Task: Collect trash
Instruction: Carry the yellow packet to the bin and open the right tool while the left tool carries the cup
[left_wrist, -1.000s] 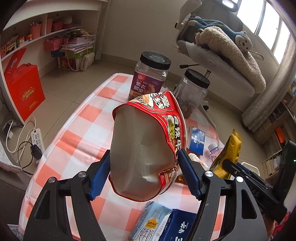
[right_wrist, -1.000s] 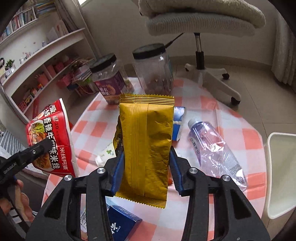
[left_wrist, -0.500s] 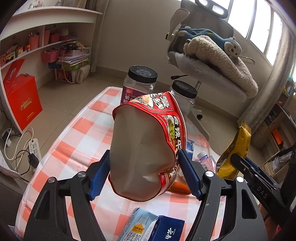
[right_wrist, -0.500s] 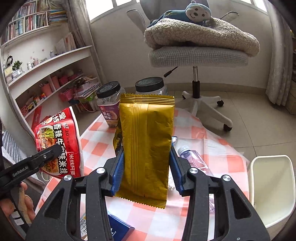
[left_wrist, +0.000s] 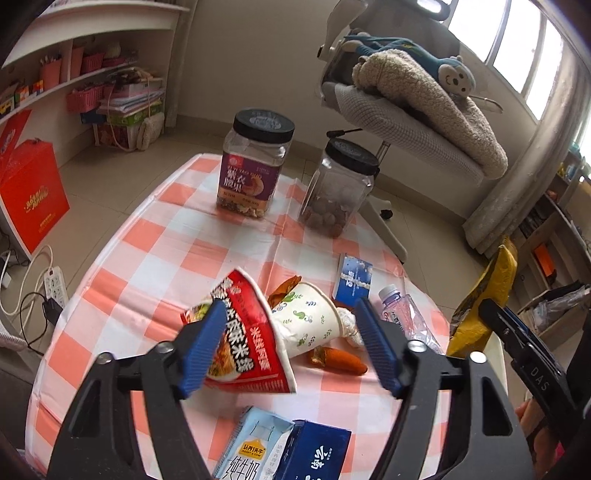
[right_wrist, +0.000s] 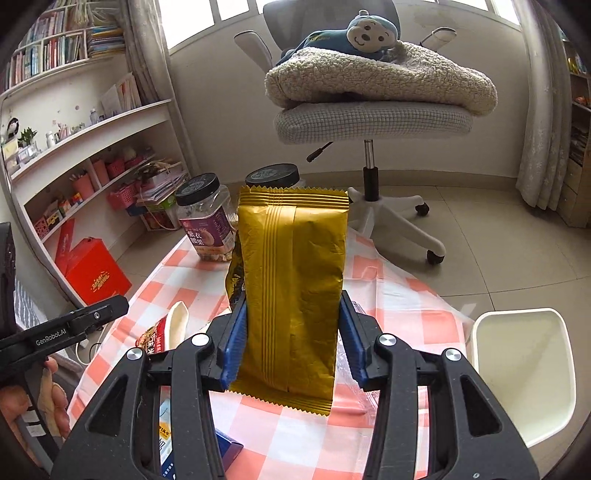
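My left gripper (left_wrist: 291, 350) is open above the checked table (left_wrist: 155, 251). A red noodle cup (left_wrist: 247, 343) lies on its side on the table just under and beside the left finger, free of the jaws. A white paper cup (left_wrist: 310, 317) with green print, an orange wrapper (left_wrist: 343, 360), a clear bottle (left_wrist: 406, 314) and a blue box (left_wrist: 352, 277) lie near it. My right gripper (right_wrist: 291, 343) is shut on a gold snack bag (right_wrist: 291, 291), held upright above the table. The gold snack bag also shows in the left wrist view (left_wrist: 487, 299).
Two black-lidded jars (left_wrist: 255, 166) (left_wrist: 340, 188) stand at the table's far side. A milk carton (left_wrist: 251, 450) and a dark blue box (left_wrist: 314, 454) lie at the near edge. A white bin (right_wrist: 524, 373) stands right of the table. An office chair (right_wrist: 369, 122) stands behind.
My left gripper has opened and let go of the red noodle cup, which now lies on the table. The right gripper still holds the gold bag and has risen slightly.
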